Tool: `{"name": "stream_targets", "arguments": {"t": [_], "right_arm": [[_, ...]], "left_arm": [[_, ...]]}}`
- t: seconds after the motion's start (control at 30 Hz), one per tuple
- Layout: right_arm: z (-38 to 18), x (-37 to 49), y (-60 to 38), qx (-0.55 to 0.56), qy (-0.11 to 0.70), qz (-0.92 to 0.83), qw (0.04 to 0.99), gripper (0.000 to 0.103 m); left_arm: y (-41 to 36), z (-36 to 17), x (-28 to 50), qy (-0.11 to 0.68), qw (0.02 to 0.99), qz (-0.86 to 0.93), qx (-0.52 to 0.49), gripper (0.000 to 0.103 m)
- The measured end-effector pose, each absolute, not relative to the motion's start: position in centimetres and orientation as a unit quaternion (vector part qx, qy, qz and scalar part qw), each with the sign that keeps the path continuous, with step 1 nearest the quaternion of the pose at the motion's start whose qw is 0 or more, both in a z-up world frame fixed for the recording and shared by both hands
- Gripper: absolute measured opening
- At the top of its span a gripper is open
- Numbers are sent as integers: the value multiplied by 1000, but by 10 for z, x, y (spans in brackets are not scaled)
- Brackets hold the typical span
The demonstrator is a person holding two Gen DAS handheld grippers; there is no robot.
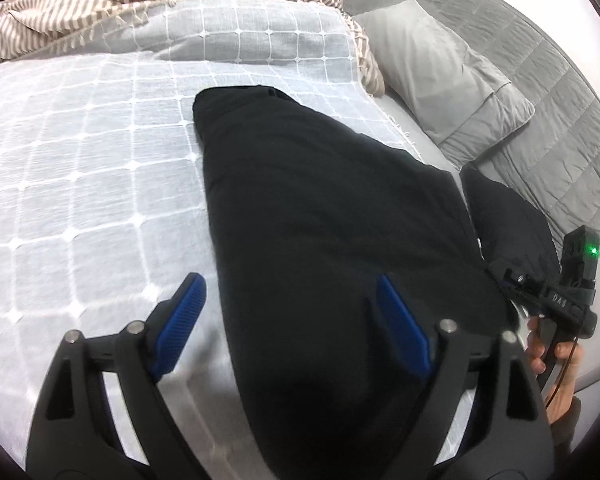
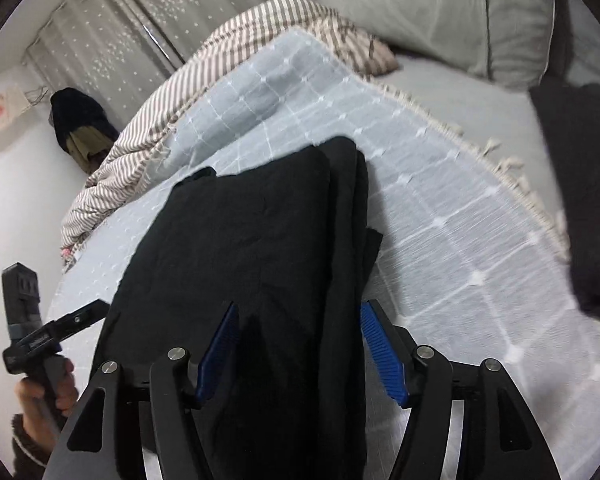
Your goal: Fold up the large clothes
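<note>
Blue-padded jaws of the left gripper [image 1: 290,326] and right gripper [image 2: 300,354] are spread, nothing pinched, above the black garment [image 1: 332,220], which is laid in a long fold on the checked blanket [image 1: 80,168] of the bed, apparently released for regrasping.

My left claw [image 1: 288,324] is matte black, its arms triangular with cut-out windows, silver round pins at the joints and ribbed blue pads [image 1: 180,324] on the fingers. My right claw [image 2: 300,352] is built the same way. At three o'clock in the left view I see the right handle, black with white lettering I can't quite read, a boxy module carrying a green light [image 1: 592,250], and a thin cable. At the wrist [image 2: 24,446], a dark fuzzy sleeve cuff.
</note>
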State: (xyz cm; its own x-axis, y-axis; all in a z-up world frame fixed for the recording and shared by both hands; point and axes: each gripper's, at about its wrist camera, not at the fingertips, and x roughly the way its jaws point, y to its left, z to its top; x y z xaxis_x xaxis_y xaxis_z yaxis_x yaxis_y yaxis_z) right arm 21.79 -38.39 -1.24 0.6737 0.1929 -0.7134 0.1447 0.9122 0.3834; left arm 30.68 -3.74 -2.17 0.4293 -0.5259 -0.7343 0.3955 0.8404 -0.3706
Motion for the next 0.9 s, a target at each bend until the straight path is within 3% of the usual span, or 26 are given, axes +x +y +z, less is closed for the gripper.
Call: {"name": "stream_targets", "arguments": {"t": [0.17,0.4,0.9], "right_arm": [[15,175,-368,180,394,5,901,75],[40,123,-312,120,402,-7,908,77],[21,45,-248,65,427,-56,900,82]], "left_arm": [[-26,-3,270,458,848,-261,-50,98],[-12,4,208,487,843,-228,-27,101],[4,-1,107,464,877,-123,3,101]]}}
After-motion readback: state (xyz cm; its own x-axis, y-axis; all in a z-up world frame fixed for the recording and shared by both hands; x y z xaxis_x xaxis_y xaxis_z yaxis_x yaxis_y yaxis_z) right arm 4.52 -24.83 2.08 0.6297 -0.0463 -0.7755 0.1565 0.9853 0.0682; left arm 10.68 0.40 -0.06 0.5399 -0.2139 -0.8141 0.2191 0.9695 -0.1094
